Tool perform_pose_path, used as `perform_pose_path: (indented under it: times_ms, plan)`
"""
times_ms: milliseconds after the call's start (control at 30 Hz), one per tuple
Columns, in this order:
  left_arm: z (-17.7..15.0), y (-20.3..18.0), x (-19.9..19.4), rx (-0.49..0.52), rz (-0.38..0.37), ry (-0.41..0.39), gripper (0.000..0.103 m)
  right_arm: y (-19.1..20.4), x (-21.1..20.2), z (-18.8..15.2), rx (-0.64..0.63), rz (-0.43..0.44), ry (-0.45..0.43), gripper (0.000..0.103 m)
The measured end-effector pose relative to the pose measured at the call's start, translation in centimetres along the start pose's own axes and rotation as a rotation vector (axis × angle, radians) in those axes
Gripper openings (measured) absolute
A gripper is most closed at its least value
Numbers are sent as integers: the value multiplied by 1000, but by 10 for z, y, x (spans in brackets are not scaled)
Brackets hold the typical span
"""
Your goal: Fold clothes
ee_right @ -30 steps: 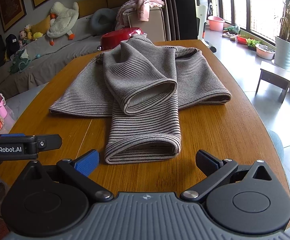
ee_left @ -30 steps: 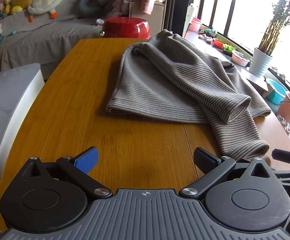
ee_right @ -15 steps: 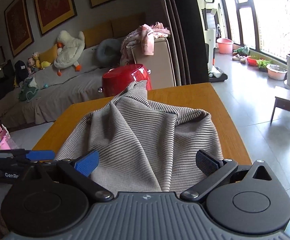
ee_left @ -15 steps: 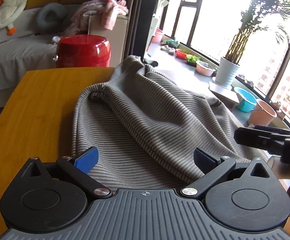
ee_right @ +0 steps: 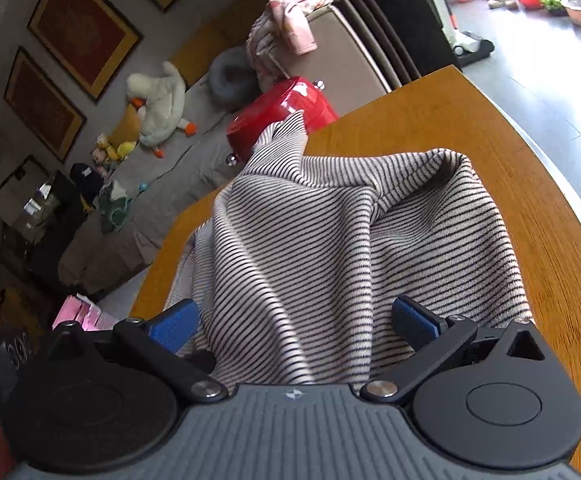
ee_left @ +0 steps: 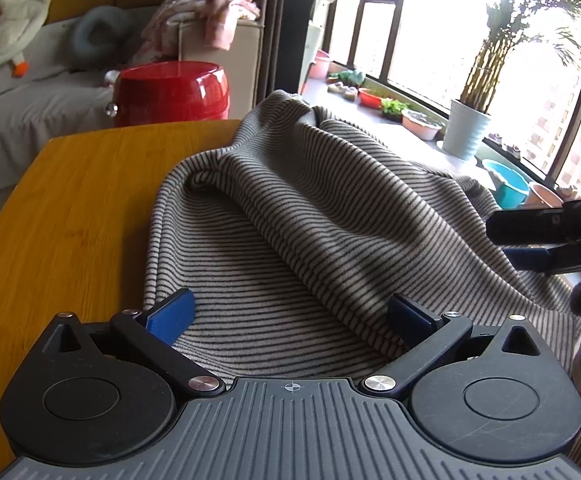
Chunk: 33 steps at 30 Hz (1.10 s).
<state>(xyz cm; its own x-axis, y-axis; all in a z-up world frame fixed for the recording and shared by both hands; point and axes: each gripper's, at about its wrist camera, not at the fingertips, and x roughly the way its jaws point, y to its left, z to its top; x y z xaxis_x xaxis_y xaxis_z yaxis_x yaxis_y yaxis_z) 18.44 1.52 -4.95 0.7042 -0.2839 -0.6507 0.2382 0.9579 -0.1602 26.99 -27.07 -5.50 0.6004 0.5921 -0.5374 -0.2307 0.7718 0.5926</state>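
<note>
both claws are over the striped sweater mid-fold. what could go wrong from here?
1. Both the left claw and the right claw stand open with the striped sweater bunched between the fingers; closing now may pinch several layers, not one edge.
2. In the right wrist view the far end of the sweater hangs past the wooden table toward the red stool; a pull could drag it off.
3. The claws sit close; they might collide.

We saw a grey sweater (ee_left: 290,216) with thin dark horizontal stripes on a honey-orange wooden tabletop (ee_left: 86,200). Each hand-held gripper (ee_left: 290,312) was black with blue fingertips (ee_right: 174,324). Behind stood a glossy red stool (ee_left: 172,92), a white plush duck (ee_right: 160,106) with orange feet, and a turquoise basin (ee_left: 510,188).
</note>
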Motion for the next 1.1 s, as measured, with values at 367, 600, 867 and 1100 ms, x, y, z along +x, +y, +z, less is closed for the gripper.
perform_pose_path:
  times_ms: [367, 600, 867, 1100]
  plan:
    - [-56, -5, -71, 12, -66, 42, 103, 26, -65, -74, -108, 124, 83, 103]
    - [-69, -30, -77, 86, 12, 4, 103, 62, -69, -103, -316, 4, 61, 103]
    - [-42, -31, -91, 19, -106, -106, 103, 45, -82, -95, -174, 15, 22, 103]
    - [-51, -29, -60, -49, -172, -22, 103, 42, -114, -92, -189, -90, -135, 103]
